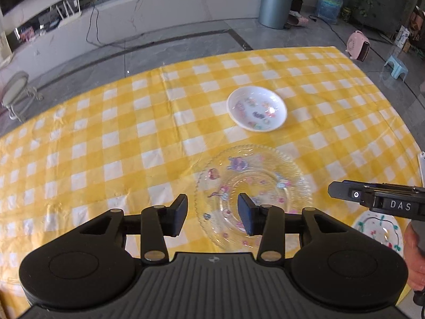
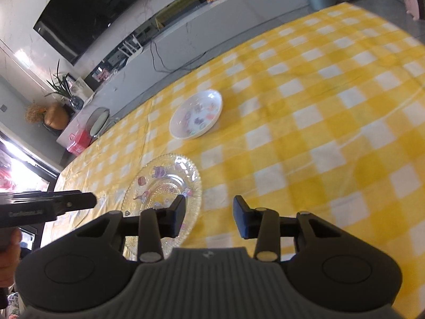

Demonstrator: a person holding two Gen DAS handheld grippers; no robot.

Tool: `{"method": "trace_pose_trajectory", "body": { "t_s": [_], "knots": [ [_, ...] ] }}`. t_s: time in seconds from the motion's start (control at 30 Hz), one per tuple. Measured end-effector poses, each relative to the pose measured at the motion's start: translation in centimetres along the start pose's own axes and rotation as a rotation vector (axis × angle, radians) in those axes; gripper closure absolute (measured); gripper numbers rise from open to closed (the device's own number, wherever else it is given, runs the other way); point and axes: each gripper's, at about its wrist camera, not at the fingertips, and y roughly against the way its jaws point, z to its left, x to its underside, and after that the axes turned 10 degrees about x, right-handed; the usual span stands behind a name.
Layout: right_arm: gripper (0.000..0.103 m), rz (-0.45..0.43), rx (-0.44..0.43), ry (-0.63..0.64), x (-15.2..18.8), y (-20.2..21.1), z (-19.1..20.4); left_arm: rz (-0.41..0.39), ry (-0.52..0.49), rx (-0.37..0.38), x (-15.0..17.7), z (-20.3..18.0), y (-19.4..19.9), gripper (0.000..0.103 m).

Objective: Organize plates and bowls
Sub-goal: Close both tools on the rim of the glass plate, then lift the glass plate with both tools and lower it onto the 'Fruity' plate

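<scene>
A clear glass plate (image 1: 252, 186) with cartoon prints lies on the yellow checked tablecloth (image 1: 106, 146). A white bowl (image 1: 257, 108) with coloured prints sits beyond it. A white painted plate (image 1: 377, 228) lies at the near right, partly hidden by the right gripper's body (image 1: 377, 199). My left gripper (image 1: 211, 214) is open and empty above the glass plate's near left rim. In the right wrist view my right gripper (image 2: 208, 216) is open and empty, just right of the glass plate (image 2: 162, 186); the white bowl (image 2: 196, 114) lies farther off. The left gripper's body (image 2: 47, 204) shows at left.
The table's far edge (image 1: 239, 50) borders a grey floor with a grey bin (image 1: 276, 2), a pink heater (image 1: 358, 45), a small blue stool (image 1: 395, 66) and a chair (image 1: 18, 93). A TV (image 2: 90, 8) hangs above a long white counter (image 2: 186, 26).
</scene>
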Motion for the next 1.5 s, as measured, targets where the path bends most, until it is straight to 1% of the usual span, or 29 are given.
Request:
{"method": "trace_pose_trajectory", "body": {
  "t_s": [0.07,0.17,0.23,0.3,0.4,0.43,0.47,0.53,0.63,0.7,0.83,1.07,1.3,1.5],
  "knots": [
    [0.063,0.014,0.010,0.008,-0.1,-1.1,0.5,0.018,0.019,0.020,-0.1,1.0,-1.1,0.054],
    [0.068,0.040,0.017,0.010,-0.3,-2.7,0.8,0.052,0.036,0.029,-0.2,2.2,-2.8,0.054],
    [0.072,0.063,0.008,-0.007,-0.4,-3.8,0.8,0.060,0.048,0.029,-0.1,3.0,-3.7,0.054],
    [0.073,0.065,-0.008,-0.024,-0.5,-4.4,0.9,0.064,0.063,0.047,0.0,3.8,-4.4,0.055],
    [0.076,0.072,-0.023,-0.014,-0.6,-4.9,1.4,0.061,0.094,0.078,0.3,4.7,-5.1,0.059],
    [0.080,0.072,-0.023,-0.010,-0.5,-4.9,1.5,0.060,0.103,0.086,0.4,5.0,-5.3,0.060],
    [0.081,0.073,-0.022,-0.008,-0.5,-5.1,1.7,0.062,0.109,0.093,0.5,5.1,-5.5,0.064],
    [0.085,0.073,-0.025,-0.007,-0.4,-5.1,1.7,0.059,0.118,0.126,0.6,5.4,-5.6,0.066],
    [0.089,0.072,-0.031,-0.004,-0.2,-5.3,1.8,0.053,0.123,0.152,0.6,5.5,-5.6,0.074],
    [0.090,0.069,-0.035,-0.008,-0.1,-5.3,1.8,0.056,0.125,0.171,0.5,5.5,-5.6,0.082],
    [0.096,0.077,-0.046,-0.026,0.1,-5.5,1.6,0.073,0.140,0.167,0.2,5.4,-5.7,0.083],
    [0.098,0.077,-0.061,-0.087,0.4,-5.3,0.8,0.087,0.190,0.149,0.0,5.4,-5.8,0.087],
    [0.098,0.096,-0.075,-0.156,0.2,-4.9,-0.1,0.077,0.182,0.134,-0.2,4.2,-4.7,0.087],
    [0.098,0.070,-0.095,-0.208,-0.1,-3.0,-0.7,0.042,0.170,0.109,-0.9,2.0,-2.3,0.087]
  ]
}}
